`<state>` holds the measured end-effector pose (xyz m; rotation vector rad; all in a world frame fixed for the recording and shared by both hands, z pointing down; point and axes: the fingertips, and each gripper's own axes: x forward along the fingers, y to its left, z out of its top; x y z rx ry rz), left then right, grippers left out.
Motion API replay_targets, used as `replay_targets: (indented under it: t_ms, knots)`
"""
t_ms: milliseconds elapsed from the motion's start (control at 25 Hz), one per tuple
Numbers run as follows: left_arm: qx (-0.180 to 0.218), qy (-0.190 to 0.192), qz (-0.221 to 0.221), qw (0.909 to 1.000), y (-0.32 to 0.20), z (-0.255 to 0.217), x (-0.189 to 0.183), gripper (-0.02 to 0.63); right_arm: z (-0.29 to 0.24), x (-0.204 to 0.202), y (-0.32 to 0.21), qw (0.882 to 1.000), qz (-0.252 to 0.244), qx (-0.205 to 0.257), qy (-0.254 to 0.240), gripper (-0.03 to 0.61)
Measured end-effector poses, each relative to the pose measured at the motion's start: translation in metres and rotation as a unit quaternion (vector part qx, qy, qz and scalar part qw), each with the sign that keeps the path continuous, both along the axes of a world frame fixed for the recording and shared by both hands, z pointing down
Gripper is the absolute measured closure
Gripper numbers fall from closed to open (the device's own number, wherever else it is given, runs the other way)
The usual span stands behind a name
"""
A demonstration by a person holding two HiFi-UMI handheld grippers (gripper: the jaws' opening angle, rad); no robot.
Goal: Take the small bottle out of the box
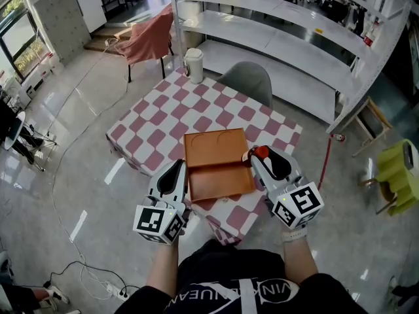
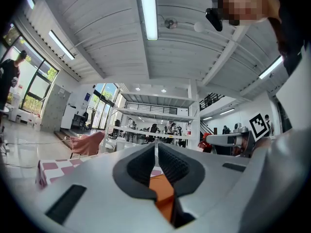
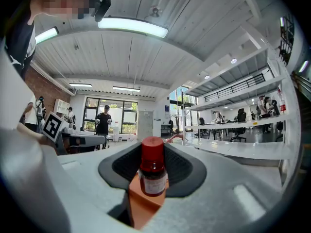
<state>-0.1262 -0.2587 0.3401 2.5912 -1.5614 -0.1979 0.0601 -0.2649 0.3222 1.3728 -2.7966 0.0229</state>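
A bench covered with a pink and white checked cloth (image 1: pixel 196 106) carries a flat open box of orange-brown material (image 1: pixel 216 172), which lies near the person's edge of the bench. The right hand-held gripper (image 1: pixel 259 158) is closed on the small dark glass bottle with a red cap and a pale label (image 3: pixel 152 171). Its two black pads press on the bottle from both sides, and the bottle stands upright between them. In the head view the bottle is at the right rim of the box, about halfway along it. In the right gripper view the orange box shows just under the bottle. Whether the bottle touches the box, I cannot tell.

The left hand-held gripper (image 1: pixel 178 167) is at the left rim of the box, and its jaws are narrow, the ribbed pads almost together. The orange of the box shows below them, but I cannot tell if they pinch the rim.

At the far edge of the bench stands a white jug with a lid (image 1: pixel 193 65). Behind the bench there is a grey round-backed chair (image 1: pixel 245 80).
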Motion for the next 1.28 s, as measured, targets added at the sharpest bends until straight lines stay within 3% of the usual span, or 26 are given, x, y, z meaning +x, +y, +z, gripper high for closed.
replay_targets:
  t_ms: [1280]
  knots:
    - [-0.012, -0.002, 0.000, 0.9999, -0.016, 0.008, 0.002, 0.589, 0.012, 0.002, -0.014, 1.000, -0.001, -0.014, 0.001, 0.439]
